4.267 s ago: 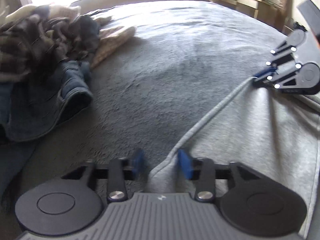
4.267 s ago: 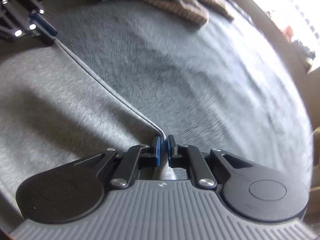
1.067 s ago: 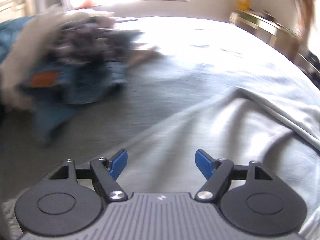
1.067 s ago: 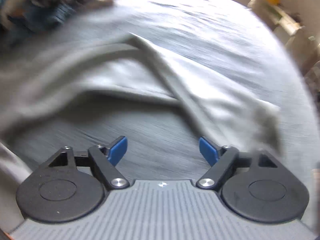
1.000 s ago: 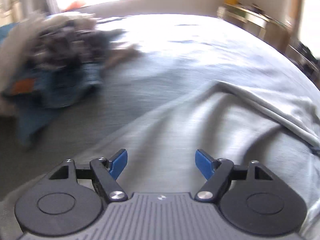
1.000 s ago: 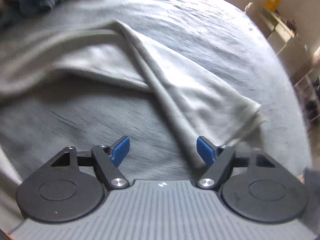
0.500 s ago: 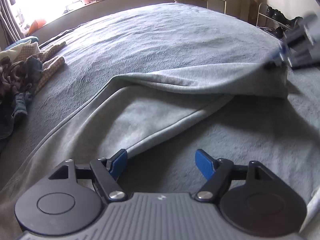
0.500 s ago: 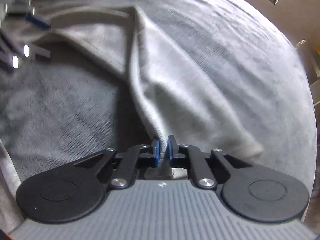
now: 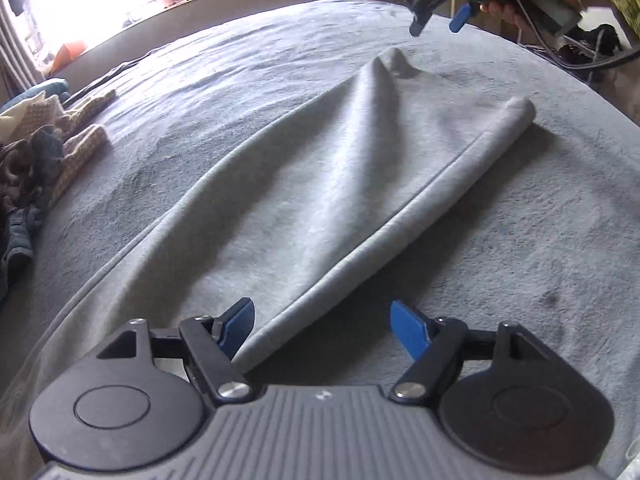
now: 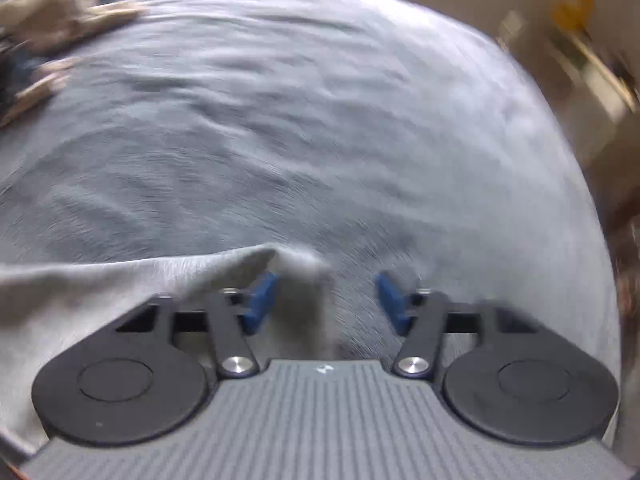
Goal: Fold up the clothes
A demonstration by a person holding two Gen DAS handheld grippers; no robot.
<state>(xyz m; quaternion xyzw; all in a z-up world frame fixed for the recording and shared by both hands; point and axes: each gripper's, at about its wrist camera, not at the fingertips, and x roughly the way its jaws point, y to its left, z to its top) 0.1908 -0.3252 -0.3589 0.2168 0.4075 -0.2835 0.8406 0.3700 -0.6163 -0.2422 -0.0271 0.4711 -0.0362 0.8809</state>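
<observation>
Lying on the grey bed (image 9: 540,240), the pale grey garment (image 9: 320,184) runs as a long band from just under the left gripper (image 9: 322,322) away to the upper right, its rolled end near the right gripper (image 9: 436,26). The left fingers (image 9: 408,328) stand wide, pressing nothing — the hemmed near edge sits just beside the left-hand pad. At the far end the right gripper hangs above the cloth, jaws opening, a raised corner between them but unpinched — so each hand is nearest one end of that axis.
</observation>
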